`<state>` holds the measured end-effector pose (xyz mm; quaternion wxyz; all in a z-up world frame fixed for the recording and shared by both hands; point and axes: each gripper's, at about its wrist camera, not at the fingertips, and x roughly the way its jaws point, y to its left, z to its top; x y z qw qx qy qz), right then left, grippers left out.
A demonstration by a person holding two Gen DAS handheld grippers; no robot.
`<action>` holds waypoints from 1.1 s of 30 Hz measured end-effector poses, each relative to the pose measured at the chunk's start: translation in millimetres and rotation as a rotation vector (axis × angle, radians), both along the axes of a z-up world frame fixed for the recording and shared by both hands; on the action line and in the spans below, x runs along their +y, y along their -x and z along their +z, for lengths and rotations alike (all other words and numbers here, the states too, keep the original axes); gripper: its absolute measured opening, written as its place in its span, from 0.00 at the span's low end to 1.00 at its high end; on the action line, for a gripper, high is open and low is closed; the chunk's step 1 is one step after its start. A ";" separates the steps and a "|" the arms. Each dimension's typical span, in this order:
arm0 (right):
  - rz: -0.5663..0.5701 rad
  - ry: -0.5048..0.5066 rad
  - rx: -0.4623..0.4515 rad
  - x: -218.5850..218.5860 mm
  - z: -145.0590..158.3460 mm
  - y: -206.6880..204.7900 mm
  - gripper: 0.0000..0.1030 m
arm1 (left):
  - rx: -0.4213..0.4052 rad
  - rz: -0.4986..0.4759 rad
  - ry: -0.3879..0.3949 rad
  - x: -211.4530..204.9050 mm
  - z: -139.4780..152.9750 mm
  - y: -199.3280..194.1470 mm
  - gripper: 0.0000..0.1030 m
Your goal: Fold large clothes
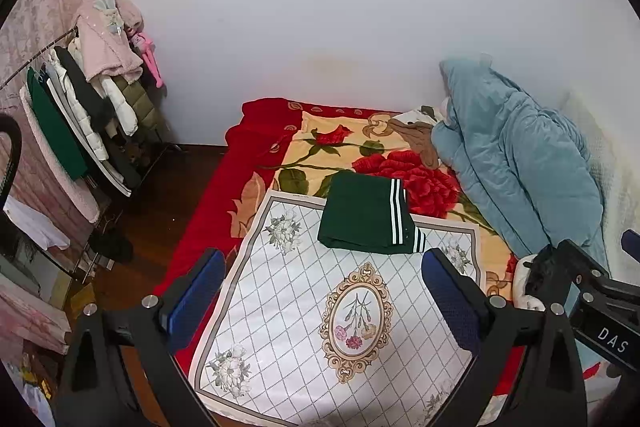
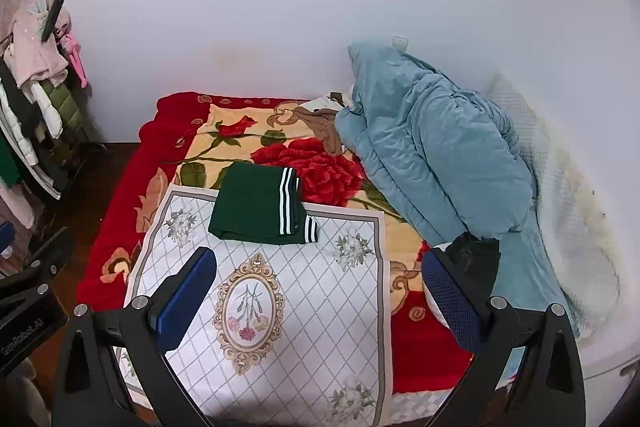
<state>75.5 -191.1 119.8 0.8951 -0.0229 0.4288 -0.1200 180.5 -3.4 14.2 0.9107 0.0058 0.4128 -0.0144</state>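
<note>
A dark green garment with white stripes lies folded into a flat rectangle at the far edge of a white floral mat spread on the bed. My left gripper hovers open above the mat, well short of the garment, nothing between its blue pads. My right gripper is also open and empty, held above the mat at a similar height. In the left wrist view the right gripper's black body shows at the right edge.
A red rose-print blanket covers the bed. A bunched blue quilt lies along the right side by the wall. A clothes rack full of hanging garments stands left, beyond dark wooden floor.
</note>
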 end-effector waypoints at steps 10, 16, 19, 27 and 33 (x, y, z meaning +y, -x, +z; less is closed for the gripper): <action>0.014 0.008 -0.001 -0.3 1.9 -5.0 1.00 | 0.000 -0.003 -0.003 -1.8 0.5 0.2 0.97; 0.016 0.003 -0.004 -1.2 3.0 -4.6 1.00 | -0.007 -0.008 -0.001 -5.2 3.9 4.8 0.97; 0.018 0.004 -0.006 -1.3 3.4 -4.6 1.00 | -0.012 -0.013 -0.002 -5.6 6.6 6.6 0.97; 0.013 -0.006 -0.008 -1.4 6.5 -0.5 1.00 | -0.024 -0.016 -0.002 -3.0 11.1 10.5 0.97; 0.010 -0.008 -0.012 -1.6 8.5 1.2 1.00 | -0.024 -0.016 -0.002 -3.3 11.1 10.9 0.97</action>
